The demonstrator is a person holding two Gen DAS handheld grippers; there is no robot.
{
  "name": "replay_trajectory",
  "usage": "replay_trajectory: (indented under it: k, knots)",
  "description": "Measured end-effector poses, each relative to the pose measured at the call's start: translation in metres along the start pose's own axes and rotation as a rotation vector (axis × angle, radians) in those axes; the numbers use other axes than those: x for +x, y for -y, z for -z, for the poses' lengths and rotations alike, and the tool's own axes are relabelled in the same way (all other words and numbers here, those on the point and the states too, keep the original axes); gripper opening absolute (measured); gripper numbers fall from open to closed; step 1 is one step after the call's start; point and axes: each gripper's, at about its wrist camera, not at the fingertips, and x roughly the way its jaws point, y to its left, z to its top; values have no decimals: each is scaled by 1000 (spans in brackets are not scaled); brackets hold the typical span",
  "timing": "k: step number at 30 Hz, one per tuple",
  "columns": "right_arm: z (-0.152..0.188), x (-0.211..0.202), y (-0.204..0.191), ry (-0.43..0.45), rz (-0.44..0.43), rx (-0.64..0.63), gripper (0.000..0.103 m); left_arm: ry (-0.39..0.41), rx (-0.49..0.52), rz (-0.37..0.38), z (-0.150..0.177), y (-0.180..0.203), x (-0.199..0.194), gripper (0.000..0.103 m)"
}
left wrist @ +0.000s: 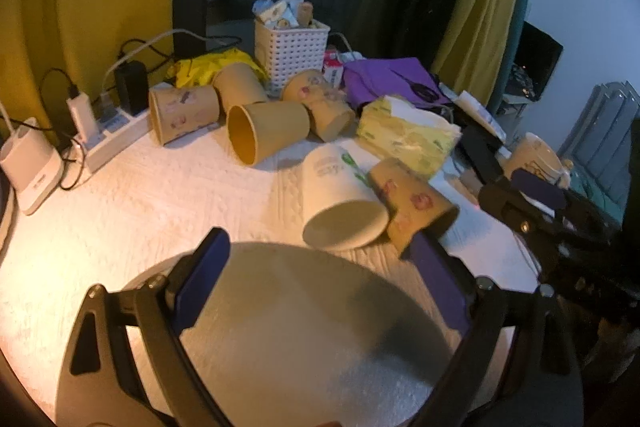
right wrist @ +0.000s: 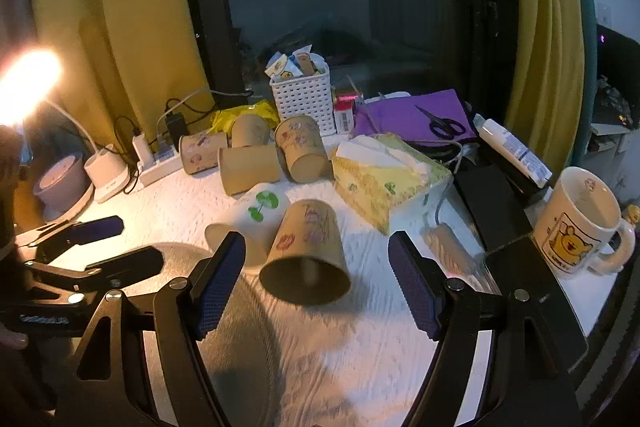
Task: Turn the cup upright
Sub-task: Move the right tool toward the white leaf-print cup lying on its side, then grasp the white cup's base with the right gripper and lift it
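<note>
Several paper cups lie on their sides on a white cloth. A brown printed cup (right wrist: 306, 251) lies with its mouth toward my right gripper (right wrist: 318, 269), which is open and empty, jaws either side just short of its rim. A white cup with green print (right wrist: 256, 223) lies next to it on the left. In the left wrist view the white cup (left wrist: 340, 203) and the brown printed cup (left wrist: 412, 205) lie ahead of my left gripper (left wrist: 320, 267), open and empty. More brown cups (left wrist: 268, 131) lie farther back.
A tissue pack (right wrist: 384, 179), a white basket (right wrist: 306, 99), purple cloth with scissors (right wrist: 442, 125), a mug (right wrist: 580, 223) and black items sit right and back. A power strip (left wrist: 116, 137), chargers and a lamp (right wrist: 24, 87) stand at the left.
</note>
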Motion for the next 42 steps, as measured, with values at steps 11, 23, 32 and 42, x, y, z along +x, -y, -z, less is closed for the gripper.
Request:
replay_trajectory:
  k: [11,23,32,42]
  knots:
    - [-4,36,25,-36,-1,54,77,-69,-41,32,-25,-1,60,93]
    - [-3,44,33,-41,-9,65,77,-233,-81,76,-22,-7,106,86]
    - [-1,37,31,-44,8,69,77,-241,-72,105,-22,-10,107,70]
    - [3,11,12,-29,18,55,77,-196,-55,139,-9,-16,59,67]
